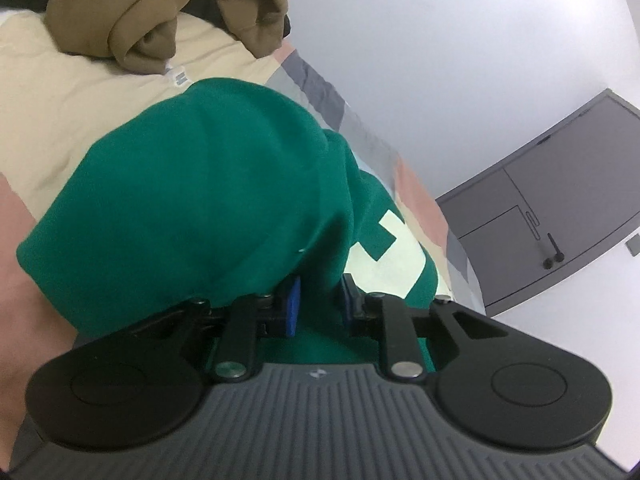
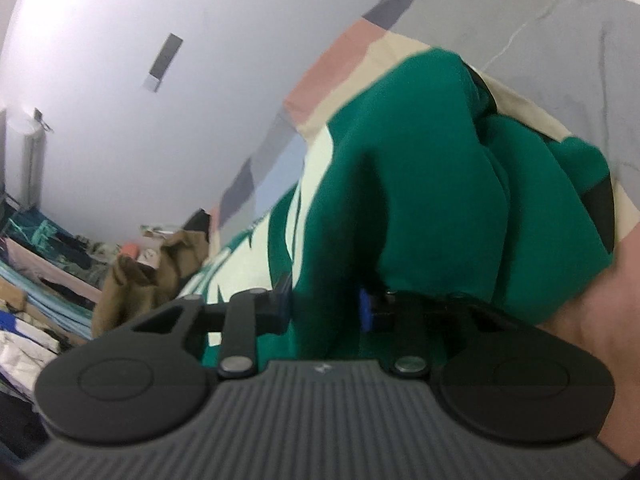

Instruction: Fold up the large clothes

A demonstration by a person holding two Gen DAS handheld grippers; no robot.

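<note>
A green sweatshirt (image 1: 208, 184) with pale cream lettering (image 1: 400, 248) lies bunched on a patchwork bedspread (image 1: 60, 120). My left gripper (image 1: 318, 304) is shut on a fold of the green cloth, which drapes over the blue-padded fingers (image 1: 294, 308) and hides their tips. In the right wrist view the same green sweatshirt (image 2: 432, 184) hangs over my right gripper (image 2: 324, 304), which is shut on a fold of it. Its blue pads (image 2: 365, 312) barely show. Cream lettering (image 2: 316, 184) shows to the left of the held fold.
A tan garment (image 1: 160, 12) lies heaped at the far end of the bed; it also shows in the right wrist view (image 2: 136, 280). A grey door (image 1: 560, 200) stands in the white wall. Piled clothes (image 2: 36, 264) lie at left. A grey cloth (image 2: 560, 56) covers the bed's far part.
</note>
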